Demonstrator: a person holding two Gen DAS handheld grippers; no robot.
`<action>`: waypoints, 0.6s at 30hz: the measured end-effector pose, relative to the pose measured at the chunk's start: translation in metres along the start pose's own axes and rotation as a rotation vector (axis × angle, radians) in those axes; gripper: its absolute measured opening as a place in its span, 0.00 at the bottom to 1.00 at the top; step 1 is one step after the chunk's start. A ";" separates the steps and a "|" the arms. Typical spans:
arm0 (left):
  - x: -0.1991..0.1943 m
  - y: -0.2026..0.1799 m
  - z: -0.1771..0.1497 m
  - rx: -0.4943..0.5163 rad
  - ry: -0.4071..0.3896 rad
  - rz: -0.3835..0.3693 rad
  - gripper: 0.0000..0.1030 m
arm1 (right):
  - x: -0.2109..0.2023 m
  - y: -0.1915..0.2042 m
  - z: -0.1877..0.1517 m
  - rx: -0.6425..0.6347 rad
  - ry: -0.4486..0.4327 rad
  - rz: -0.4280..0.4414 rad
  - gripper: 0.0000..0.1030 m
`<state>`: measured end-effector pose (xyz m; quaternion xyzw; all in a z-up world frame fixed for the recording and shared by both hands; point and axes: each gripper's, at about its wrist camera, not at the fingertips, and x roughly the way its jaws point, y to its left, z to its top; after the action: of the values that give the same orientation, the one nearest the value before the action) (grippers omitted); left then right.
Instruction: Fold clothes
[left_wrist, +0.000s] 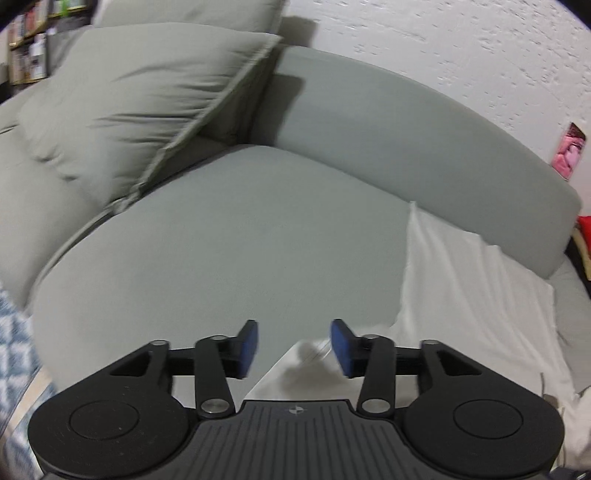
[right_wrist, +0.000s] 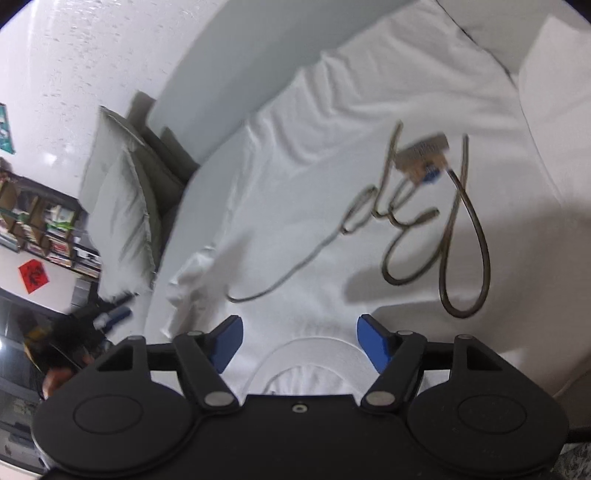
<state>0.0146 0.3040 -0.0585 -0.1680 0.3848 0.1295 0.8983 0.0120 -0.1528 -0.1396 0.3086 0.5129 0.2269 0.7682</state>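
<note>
Sofa; white shirt beneath both parted grippers.

The white shirt runs out under the right tool's body, its collar half covered. Beyond the shirt, the bookshelf is too small and blurred to read any titles.

Looping cursive lettering printed on the white shirt, too blurred to read, no other legible text
</note>
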 end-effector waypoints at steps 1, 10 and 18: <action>0.014 0.000 0.007 0.000 0.044 -0.024 0.60 | 0.002 -0.001 0.000 0.002 -0.004 0.003 0.65; 0.112 0.019 0.016 -0.211 0.432 -0.328 0.58 | 0.004 -0.009 0.004 0.021 0.010 0.036 0.65; 0.132 0.022 0.007 -0.342 0.431 -0.403 0.10 | 0.005 -0.011 0.002 0.020 0.000 0.046 0.66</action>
<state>0.0997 0.3401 -0.1557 -0.4123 0.4975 -0.0263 0.7628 0.0160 -0.1579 -0.1501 0.3283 0.5077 0.2394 0.7597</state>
